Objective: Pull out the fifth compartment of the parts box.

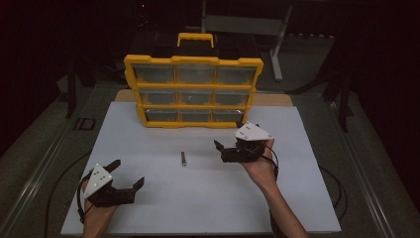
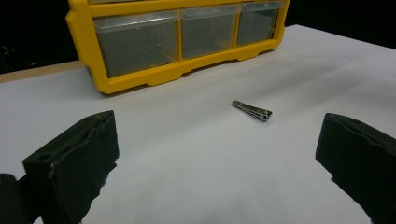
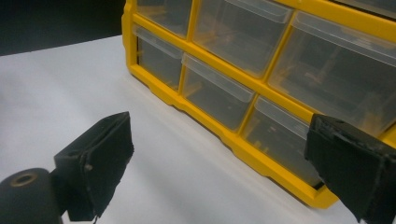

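Observation:
A small metal nail clipper (image 1: 183, 158) lies on the white board (image 1: 198, 203), in front of a yellow organizer (image 1: 193, 60) with several clear drawers, all pushed in. My left gripper (image 1: 129, 173) rests open near the board's front left, empty, pointing towards the clipper (image 2: 252, 110), which lies well ahead of its jaws (image 2: 217, 158). My right gripper (image 1: 225, 145) hovers open to the right of the clipper, empty, close to the organizer's lower right corner. In the right gripper view its wide-spread jaws (image 3: 224, 163) face the organizer's yellow frame (image 3: 261, 158) and bottom drawers.
The organizer stands upright at the board's far edge with a yellow carry handle (image 1: 195, 38) on top. Grey metal frame legs (image 1: 277, 49) stand behind the table. Cables (image 1: 337, 188) trail off both grippers along the board's sides.

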